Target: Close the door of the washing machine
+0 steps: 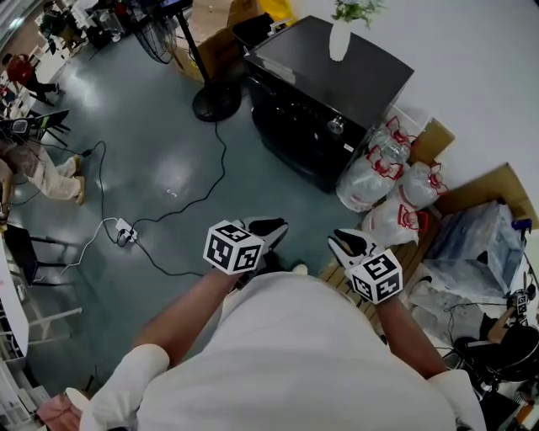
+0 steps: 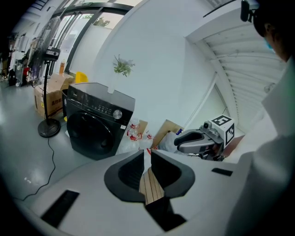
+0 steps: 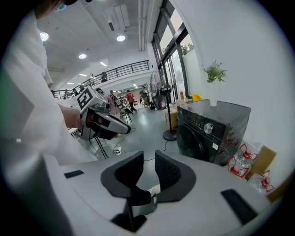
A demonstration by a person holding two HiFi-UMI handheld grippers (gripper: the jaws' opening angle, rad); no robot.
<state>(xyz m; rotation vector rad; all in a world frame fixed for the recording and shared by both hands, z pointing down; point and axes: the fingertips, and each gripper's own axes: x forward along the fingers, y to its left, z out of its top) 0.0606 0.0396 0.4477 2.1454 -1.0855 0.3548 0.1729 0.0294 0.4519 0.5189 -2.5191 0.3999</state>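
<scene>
The washer (image 1: pixel 324 93) stands against the wall, well apart from the person, and its round door (image 2: pixel 90 131) looks flush with the black front in both gripper views. The door therefore seems to be already closed, though a small gap could not be ruled out from this far away. Neither gripper is anywhere near it. The left gripper (image 2: pixel 146 161) has its jaws a narrow way apart with nothing between them. The right gripper (image 3: pixel 148 170) is a little wider and also empty. Both are held close to the body. A white vase (image 1: pixel 339 39) holding a green plant (image 1: pixel 354 10) stands on top of the washer. Just beside the washer lie plastic bags (image 1: pixel 370 172) with red handles, which seem to hold clear bottles. An open cardboard box (image 1: pixel 493 189) is near them, but its contents cannot be made out.
</scene>
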